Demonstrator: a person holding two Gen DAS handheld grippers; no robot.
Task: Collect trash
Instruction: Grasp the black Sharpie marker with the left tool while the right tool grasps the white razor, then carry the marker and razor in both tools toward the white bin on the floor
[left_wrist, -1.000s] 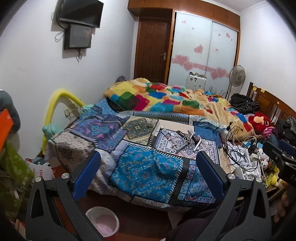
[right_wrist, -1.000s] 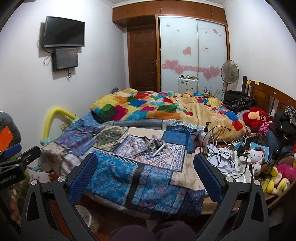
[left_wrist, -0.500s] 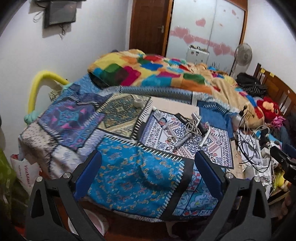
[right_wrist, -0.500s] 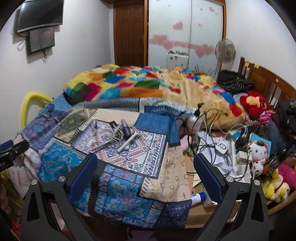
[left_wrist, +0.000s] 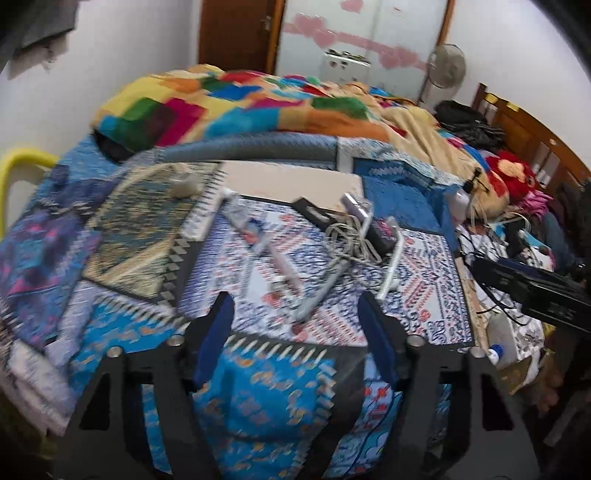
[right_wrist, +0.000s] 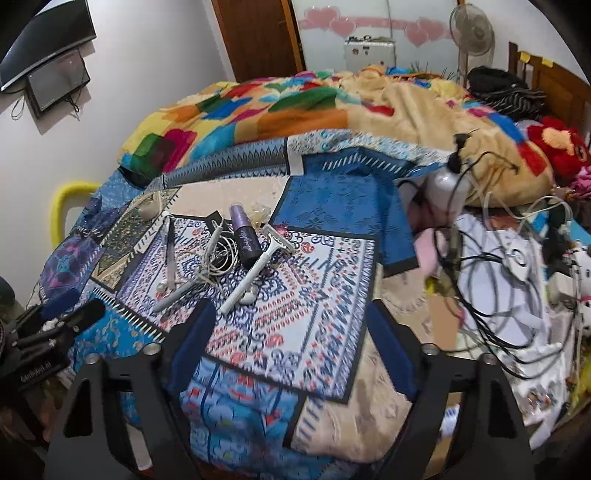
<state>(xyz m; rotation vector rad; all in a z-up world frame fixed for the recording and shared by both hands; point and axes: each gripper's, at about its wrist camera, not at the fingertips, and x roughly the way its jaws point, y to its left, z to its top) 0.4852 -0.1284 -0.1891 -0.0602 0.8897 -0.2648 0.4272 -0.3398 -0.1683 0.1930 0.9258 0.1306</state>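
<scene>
We're on approach, left claw (left_wrist: 295, 332) and right claw (right_wrist: 286, 339) both closing on nothing, above the razor (right_wrist: 255, 269) and cord tangle (right_wrist: 218, 258) on the bed (right_wrist: 332, 295); next, pick one piece.

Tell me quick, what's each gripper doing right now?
Left gripper: jaws closing, nothing between them, above the bedspread.
Right gripper: jaws closing, nothing between them, holding nothing.

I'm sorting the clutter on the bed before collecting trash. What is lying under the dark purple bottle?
The purple bottle lies across a tangle of white cables, with the patterned bedspread beneath. A white razor lies beside it. Anything directly below the bottle is hidden.
</scene>
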